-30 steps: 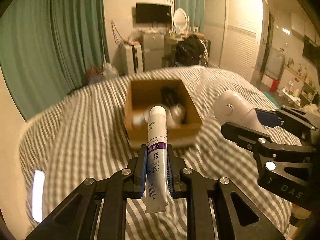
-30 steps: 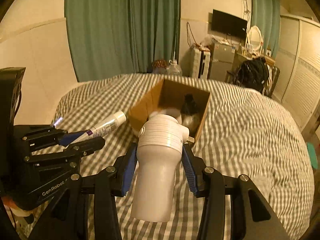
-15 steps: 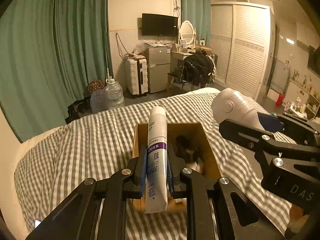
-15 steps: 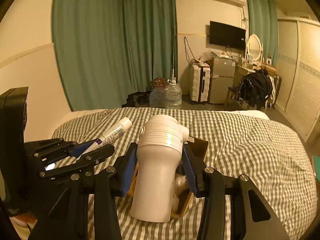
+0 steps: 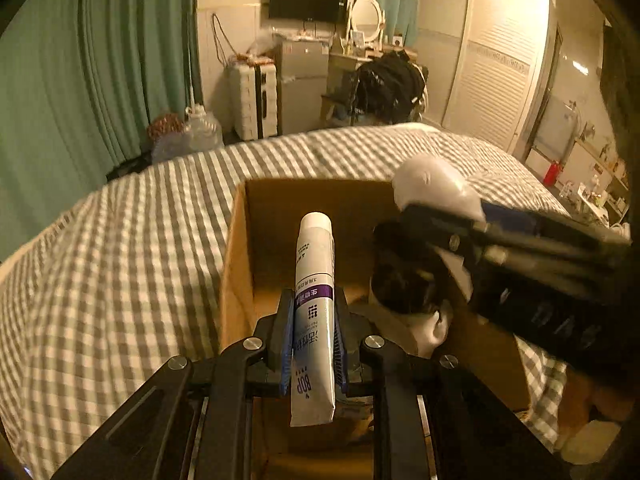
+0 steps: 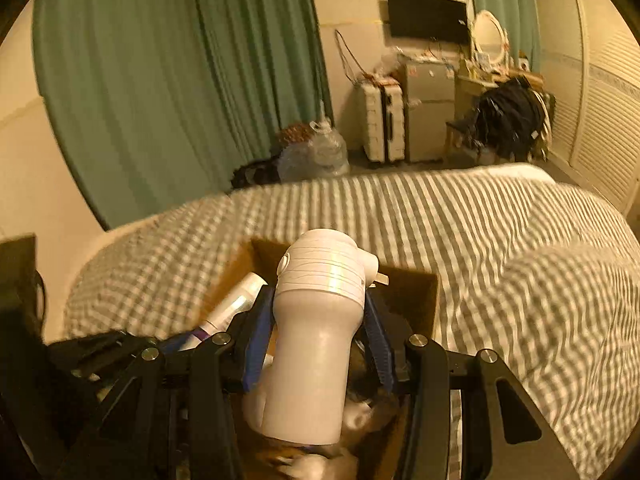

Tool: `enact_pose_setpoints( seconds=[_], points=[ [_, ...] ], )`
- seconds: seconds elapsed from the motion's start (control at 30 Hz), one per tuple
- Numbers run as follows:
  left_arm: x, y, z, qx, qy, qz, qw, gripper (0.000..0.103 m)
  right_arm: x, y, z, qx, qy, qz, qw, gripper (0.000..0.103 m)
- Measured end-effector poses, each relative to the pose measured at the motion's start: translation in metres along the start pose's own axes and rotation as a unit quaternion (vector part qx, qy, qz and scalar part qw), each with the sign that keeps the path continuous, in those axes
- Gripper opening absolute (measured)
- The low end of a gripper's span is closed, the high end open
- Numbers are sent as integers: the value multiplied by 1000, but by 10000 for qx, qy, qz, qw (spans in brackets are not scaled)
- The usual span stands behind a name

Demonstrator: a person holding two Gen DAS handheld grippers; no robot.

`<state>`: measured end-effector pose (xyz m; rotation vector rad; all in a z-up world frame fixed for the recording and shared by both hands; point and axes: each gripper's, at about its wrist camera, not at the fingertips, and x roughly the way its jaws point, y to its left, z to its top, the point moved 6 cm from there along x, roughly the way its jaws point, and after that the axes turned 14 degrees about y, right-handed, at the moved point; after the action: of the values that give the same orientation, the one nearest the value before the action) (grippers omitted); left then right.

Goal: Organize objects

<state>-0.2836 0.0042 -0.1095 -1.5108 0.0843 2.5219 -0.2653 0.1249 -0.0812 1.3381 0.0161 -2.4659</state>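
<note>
My left gripper (image 5: 312, 332) is shut on a white tube with a purple band (image 5: 314, 304), its cap pointing forward over the open cardboard box (image 5: 240, 248). My right gripper (image 6: 320, 344) is shut on a white plastic device with a ribbed round head (image 6: 316, 336), held over the same box (image 6: 416, 292). In the left wrist view the right gripper (image 5: 500, 264) and the white device (image 5: 432, 188) are at right. In the right wrist view the tube (image 6: 236, 304) shows at left. Dark and pale items (image 5: 408, 292) lie inside the box.
The box sits on a bed with a grey-and-white checked cover (image 5: 120, 264). Green curtains (image 6: 180, 80), a white suitcase (image 6: 382, 124), a small fridge (image 6: 430, 108), a chair with dark clothes (image 6: 512, 120) and a white wardrobe (image 5: 500, 60) stand beyond the bed.
Both grippers have moved forward and down with their loads. They now hang right over the box, which fills far more of both views than before.
</note>
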Motion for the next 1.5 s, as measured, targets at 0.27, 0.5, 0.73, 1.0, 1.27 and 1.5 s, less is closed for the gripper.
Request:
enact_pose_setpoints(
  seconds=[0.27,0.5,0.73,1.0,1.27,1.5],
  points=[
    [23,3,-14,-101,176,95,9997,17,34,-11,-17,7,300,-33,9995,44],
    [28,2,-21,-81,178,55,9998,19,33,-14,-18,77,257,56,9996,53],
    [24,1,-17,-145,179,-27,9997,57,13,-12,-13,183,-47,328,9993,65],
    [-16,-6,-15,-90,-94,34,9999,76,-22,-9,-7,220,-345,419,9983,70],
    [-82,-12,-15,-106,-516,85,9986,79,-87,-4,-17,189,-669,211,9974,71],
    [-158,-17,-24,-101,-1037,238,9943,80,-162,8,-22,65,-1116,-11,9937,78]
  ],
)
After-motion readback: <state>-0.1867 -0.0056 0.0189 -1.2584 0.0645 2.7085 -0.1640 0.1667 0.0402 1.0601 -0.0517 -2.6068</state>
